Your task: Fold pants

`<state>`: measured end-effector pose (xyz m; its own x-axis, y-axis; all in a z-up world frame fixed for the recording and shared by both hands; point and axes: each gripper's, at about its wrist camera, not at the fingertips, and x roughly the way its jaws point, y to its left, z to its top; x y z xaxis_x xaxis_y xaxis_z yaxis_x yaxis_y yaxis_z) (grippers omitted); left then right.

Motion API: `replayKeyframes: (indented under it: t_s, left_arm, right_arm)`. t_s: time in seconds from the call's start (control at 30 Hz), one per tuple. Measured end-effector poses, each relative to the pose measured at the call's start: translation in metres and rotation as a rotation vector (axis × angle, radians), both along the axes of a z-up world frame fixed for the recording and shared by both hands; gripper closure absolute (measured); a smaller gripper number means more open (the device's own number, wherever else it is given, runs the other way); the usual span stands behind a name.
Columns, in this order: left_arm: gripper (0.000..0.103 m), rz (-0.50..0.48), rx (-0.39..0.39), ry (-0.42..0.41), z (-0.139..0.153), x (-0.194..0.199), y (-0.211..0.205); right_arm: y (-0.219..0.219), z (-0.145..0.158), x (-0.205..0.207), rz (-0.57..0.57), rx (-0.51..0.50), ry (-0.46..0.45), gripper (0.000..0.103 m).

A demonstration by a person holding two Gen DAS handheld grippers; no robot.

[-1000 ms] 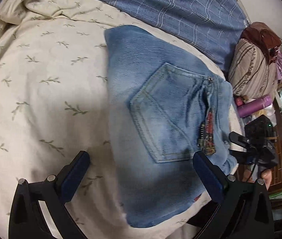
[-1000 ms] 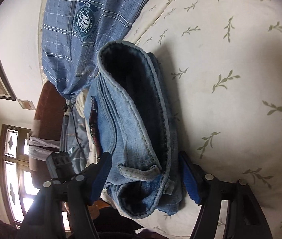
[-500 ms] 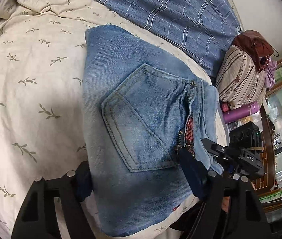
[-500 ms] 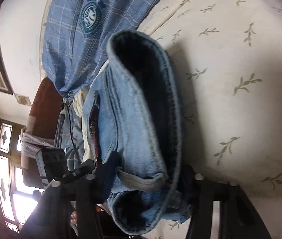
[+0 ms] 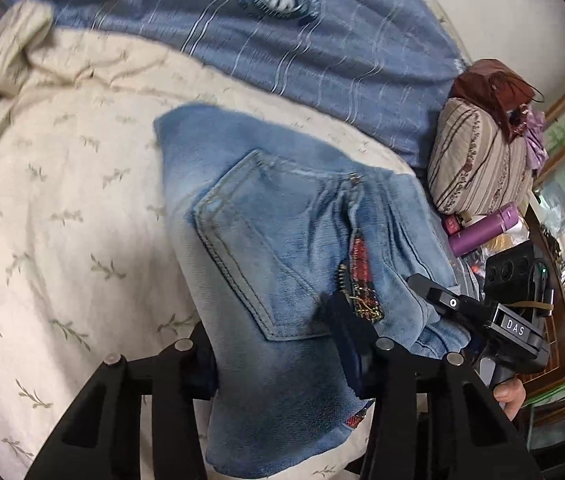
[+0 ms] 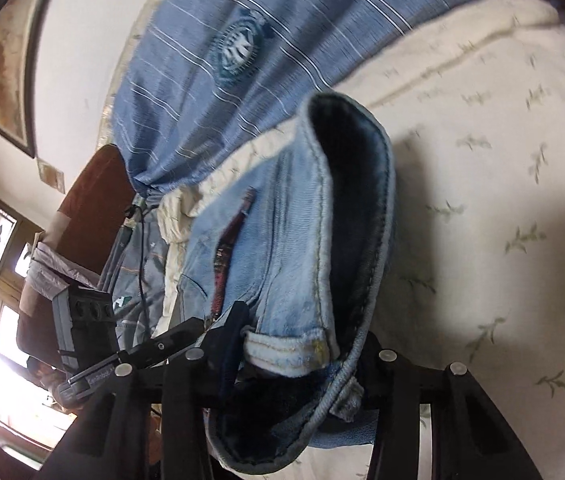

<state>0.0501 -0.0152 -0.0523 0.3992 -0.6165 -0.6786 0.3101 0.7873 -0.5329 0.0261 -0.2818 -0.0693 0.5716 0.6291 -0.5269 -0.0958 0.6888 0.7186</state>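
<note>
The jeans [image 5: 282, 248] lay folded on the cream bedspread [image 5: 62, 220], back pocket [image 5: 254, 248] uppermost, with a red plaid trim [image 5: 360, 276] showing along the seam beside it. The left gripper [image 5: 278, 364] had its two black fingers closed in on the near end of the bundle, one finger [image 5: 350, 344] pressed on top of the denim by the trim and the other tucked at the fold's left edge, so it gripped the jeans. In the left wrist view the right gripper [image 5: 478, 316] reached in from the right at the waistband side, a hand [image 5: 512, 396] visible below it. In the right wrist view the right gripper [image 6: 298, 356] pinched the waistband [image 6: 294, 346] between narrowly set fingers, the fold's dark inner face [image 6: 358, 216] standing open above them. The fabric there looked raised off the bedspread, though how far could not be judged. A blue checked cloth [image 5: 282, 40] with a round emblem lay beyond the jeans. At the right of the bed sat a striped pillow [image 5: 478, 156] with a brown bag [image 5: 490, 80] on top, and a purple bottle [image 5: 486, 230] just below it. A framed picture [image 6: 2, 56] hung on the wall.
</note>
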Motion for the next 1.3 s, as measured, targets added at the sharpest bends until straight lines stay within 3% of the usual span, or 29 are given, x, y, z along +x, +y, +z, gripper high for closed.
replayKeyframes:
  t_s: [0.3, 0.57, 0.97, 1.3]
  left_arm:
    - [0.058, 0.021, 0.032, -0.106, 0.017, -0.006, -0.002]
    - [0.058, 0.080, 0.051, -0.201, 0.037, -0.002, -0.002]
    - [0.058, 0.166, 0.142, -0.099, 0.008, 0.026, 0.003]
    - [0.056, 0.163, 0.226, -0.131, 0.008, 0.019, -0.004]
  right_arm:
    - [0.019, 0.036, -0.009, -0.006, -0.124, -0.184, 0.056]
    - [0.028, 0.048, 0.001, -0.007, -0.134, -0.271, 0.056]
    - [0.045, 0.016, 0.034, -0.018, -0.190, -0.177, 0.057]
    - [0.039, -0.002, 0.039, -0.035, -0.203, -0.090, 0.056]
